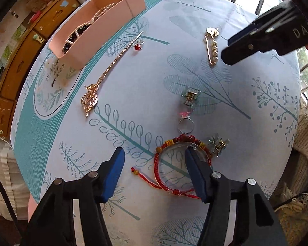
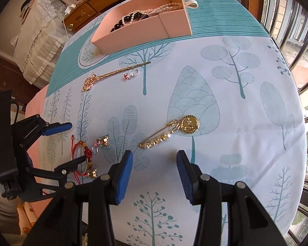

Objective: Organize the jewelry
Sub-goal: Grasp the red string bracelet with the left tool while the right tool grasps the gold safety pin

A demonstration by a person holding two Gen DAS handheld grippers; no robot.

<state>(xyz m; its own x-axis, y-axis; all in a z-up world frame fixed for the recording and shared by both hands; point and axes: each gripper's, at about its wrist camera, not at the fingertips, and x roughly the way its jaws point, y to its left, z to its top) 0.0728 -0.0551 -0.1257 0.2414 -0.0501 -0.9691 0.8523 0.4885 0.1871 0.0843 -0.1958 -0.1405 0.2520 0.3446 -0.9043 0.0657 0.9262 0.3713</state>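
A pink box (image 1: 96, 30) (image 2: 141, 30) holds pearl and black bead strands. On the tablecloth lie a gold leaf hairpin (image 1: 96, 88) (image 2: 104, 76), a red-stone ring (image 1: 138, 46) (image 2: 131, 74), a gold pearl brooch pin (image 1: 212, 47) (image 2: 168, 133), a small hair claw (image 1: 190, 98) (image 2: 103, 141), a pink-stone ring (image 1: 185, 124), a second claw (image 1: 218, 143) (image 2: 91, 173) and a red bead bracelet (image 1: 181, 164) (image 2: 82, 155). My left gripper (image 1: 155, 155) (image 2: 77, 143) is open, one finger (image 1: 195, 168) over the bracelet. My right gripper (image 2: 154, 160) is open just short of the brooch; in the left wrist view (image 1: 232, 55) it shows beside the brooch.
A patterned blue-white tablecloth (image 2: 236, 123) covers the table. Wooden drawers (image 1: 20, 61) stand beyond the far edge. Window bars (image 2: 293, 30) line the right side. A bed with white cover (image 2: 37, 41) lies at the far left.
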